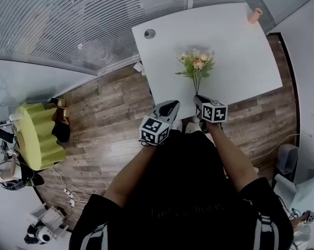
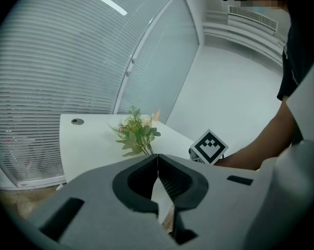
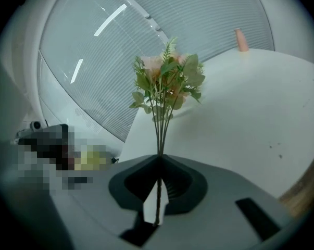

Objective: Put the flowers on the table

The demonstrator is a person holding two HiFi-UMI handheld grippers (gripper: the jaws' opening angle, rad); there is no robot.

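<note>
I judge you were at the placing step: your right tongs point(image 3: 160, 158) were clenched on the stems of the flowers point(image 1: 197, 64), over the near edge of the worktop point(image 1: 240, 51). The bunch ran from 6 to 12 o'clock, blooms toward 12. Your left tongs point(image 2: 157, 158) were clenched on nothing. The next move probably called for lowering the bunch and releasing gently

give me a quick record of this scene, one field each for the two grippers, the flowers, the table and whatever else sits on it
left gripper: jaws together, nothing between them, held near the table's front edge
right gripper: jaws closed on the thin green stems
flowers: small bunch of peach and cream flowers with green leaves, blooms pointing away from the person, held over the table, not laid down yet
table: white table, mostly bare
other items: small peach-coloured vase-like object at the far corner; round grey cable port
</note>
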